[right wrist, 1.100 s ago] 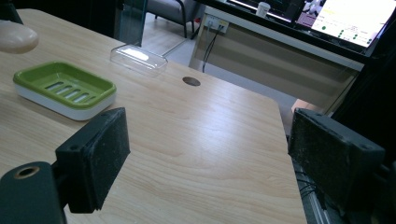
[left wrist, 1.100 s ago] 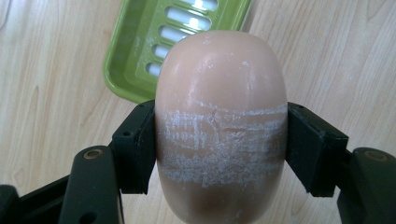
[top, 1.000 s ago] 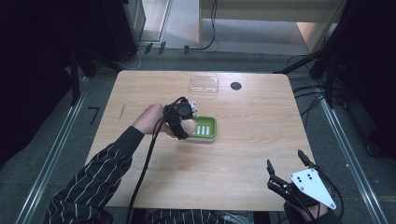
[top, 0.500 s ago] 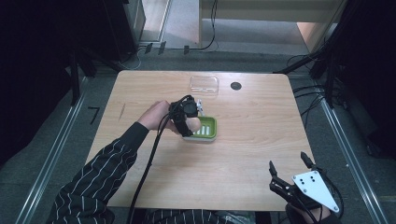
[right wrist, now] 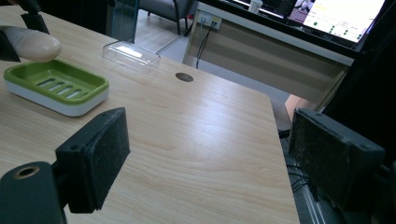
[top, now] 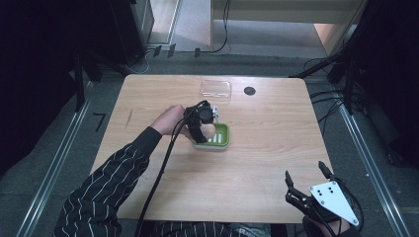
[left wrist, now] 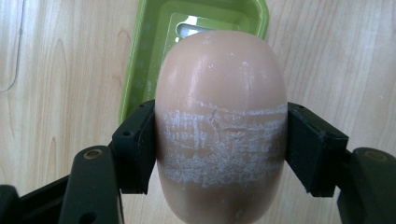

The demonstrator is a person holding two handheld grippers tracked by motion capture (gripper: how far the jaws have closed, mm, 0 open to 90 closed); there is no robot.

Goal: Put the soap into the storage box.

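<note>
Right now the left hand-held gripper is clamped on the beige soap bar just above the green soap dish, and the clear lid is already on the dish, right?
Not quite. The clear lid is not on the green soap dish; it lies apart on the table, farther from the person, as the high view shows. The rest holds: the left hand-held gripper is clamped on the beige soap bar just above the dish.

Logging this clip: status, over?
Left hand-held gripper shut on soap bar, above green soap dish. Right hand-held gripper open, idle. Dish unobstructed.
</note>
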